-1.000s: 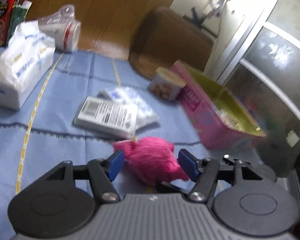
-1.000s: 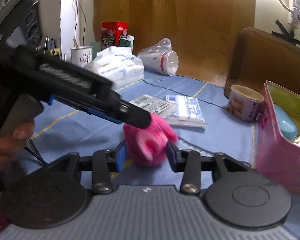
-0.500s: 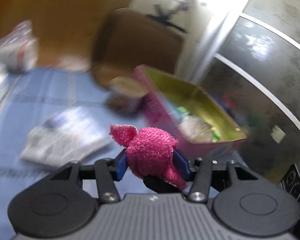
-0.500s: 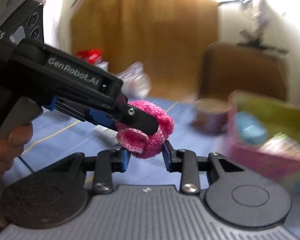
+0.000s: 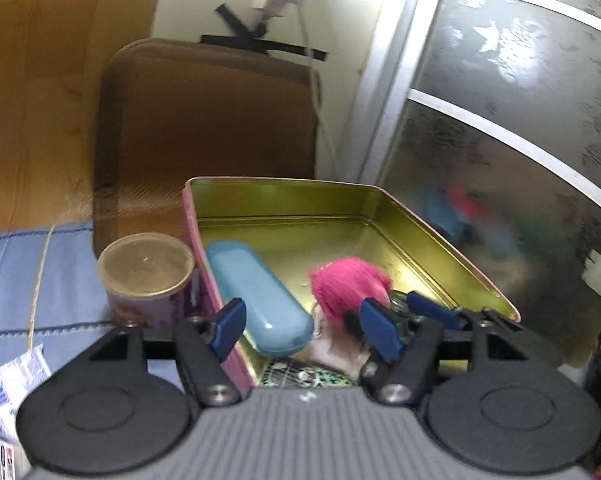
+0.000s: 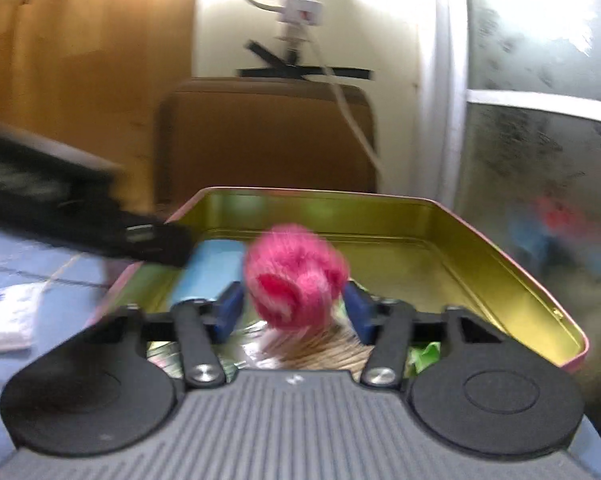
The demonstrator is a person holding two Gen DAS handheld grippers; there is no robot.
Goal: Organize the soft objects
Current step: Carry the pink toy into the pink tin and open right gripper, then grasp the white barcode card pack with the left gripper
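The fuzzy pink soft toy [image 5: 348, 288] is over the open pink tin [image 5: 440, 232] with a gold inside. In the left wrist view it lies right of my left gripper [image 5: 304, 324], which is open and empty above the tin's near left wall. In the right wrist view the pink toy [image 6: 294, 276] sits between the blue pads of my right gripper [image 6: 292, 314]; the jaws stand wider than the toy and the image is blurred. The tin [image 6: 500, 252] fills that view. The left gripper's black finger [image 6: 156, 242] reaches in from the left.
A light blue case [image 5: 260, 300] lies in the tin's left side, with papers and green bits at its near end. A lidded round cup [image 5: 148, 276] stands left of the tin on the blue cloth [image 5: 28, 280]. A brown chair back [image 5: 208, 136] and frosted glass door [image 5: 520, 140] stand behind.
Both grippers carried the pink toy from the blue cloth to above the tin. The left gripper, shut on it half a second ago, has opened and let go; the toy now sits at the right gripper.
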